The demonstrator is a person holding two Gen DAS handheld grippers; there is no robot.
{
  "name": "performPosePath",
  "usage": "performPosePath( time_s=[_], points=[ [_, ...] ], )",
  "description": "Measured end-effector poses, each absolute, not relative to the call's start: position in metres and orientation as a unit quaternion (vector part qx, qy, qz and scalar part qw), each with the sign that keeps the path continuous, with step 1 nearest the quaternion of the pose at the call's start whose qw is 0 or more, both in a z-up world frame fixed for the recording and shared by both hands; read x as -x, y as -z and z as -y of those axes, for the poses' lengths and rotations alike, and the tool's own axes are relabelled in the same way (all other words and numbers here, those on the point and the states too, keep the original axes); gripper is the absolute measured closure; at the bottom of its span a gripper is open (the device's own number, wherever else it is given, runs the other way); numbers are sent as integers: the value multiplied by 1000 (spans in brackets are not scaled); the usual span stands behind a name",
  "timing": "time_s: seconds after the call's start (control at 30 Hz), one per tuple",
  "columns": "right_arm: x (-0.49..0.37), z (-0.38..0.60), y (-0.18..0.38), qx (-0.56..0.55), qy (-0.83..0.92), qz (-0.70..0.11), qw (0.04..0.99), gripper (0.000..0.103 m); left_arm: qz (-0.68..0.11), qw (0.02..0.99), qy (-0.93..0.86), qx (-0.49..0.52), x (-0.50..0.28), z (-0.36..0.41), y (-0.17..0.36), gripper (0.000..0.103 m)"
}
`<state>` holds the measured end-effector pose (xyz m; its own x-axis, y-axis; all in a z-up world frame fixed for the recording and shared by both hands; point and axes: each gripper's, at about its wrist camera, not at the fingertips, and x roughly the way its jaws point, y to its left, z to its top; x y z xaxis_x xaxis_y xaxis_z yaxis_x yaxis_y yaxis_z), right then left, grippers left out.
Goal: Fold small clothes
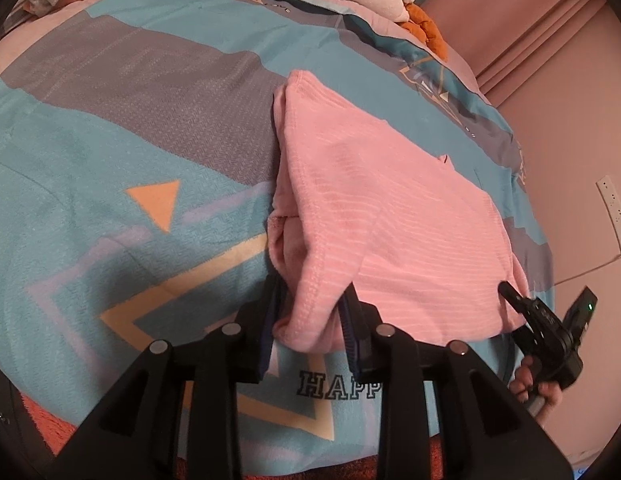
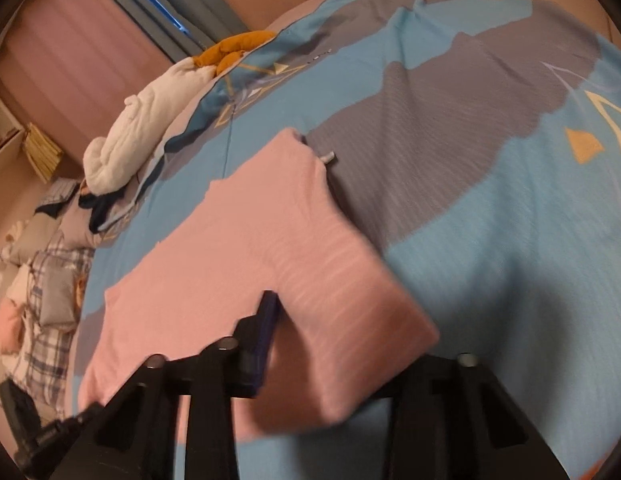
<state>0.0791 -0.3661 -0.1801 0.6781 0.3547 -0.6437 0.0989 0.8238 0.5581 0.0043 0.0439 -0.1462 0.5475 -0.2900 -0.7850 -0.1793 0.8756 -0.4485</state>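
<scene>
A pink knit garment (image 1: 374, 216) lies partly folded on the patterned blue bedspread (image 1: 110, 208). My left gripper (image 1: 310, 312) has its two fingers either side of the garment's near left corner and is shut on it. My right gripper (image 1: 510, 300) shows at the garment's near right corner in the left wrist view. In the right wrist view the pink garment (image 2: 250, 248) drapes over my right gripper (image 2: 306, 320). Only its left finger (image 2: 266, 320) shows; the right finger is hidden under the cloth.
A white quilt (image 2: 142, 128) and an orange cloth (image 2: 234, 50) lie at the bed's far edge. A pile of checked and grey clothes (image 2: 42, 292) lies at the left. A pink wall (image 1: 558, 92) with a white socket strip (image 1: 614, 208) runs along the bed's right side.
</scene>
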Motion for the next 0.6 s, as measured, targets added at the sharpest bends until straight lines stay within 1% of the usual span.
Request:
performPosePath(
  time_s=[0.03,0.13,0.27,0.4,0.53,0.6],
  points=[
    [-82,366,180,-290,-75,-395,868,82,-474,844,32,248,-3,-44,145,71],
    [-83,357,164,-262,-72,-386,881,85,-470,847,30,246,0,-46,139,66],
    [-78,336,124,-209,-87,-350,909,86,-459,854,19,242,4,-51,131,56],
    [-75,311,87,-174,-137,-321,921,86,-447,862,2,237,8,-56,123,50],
    [-72,270,69,-124,-185,-305,926,87,-439,869,-16,229,11,-62,119,43],
    [-71,248,67,-99,-209,-307,923,87,-438,870,-23,226,13,-66,118,43]
  ],
)
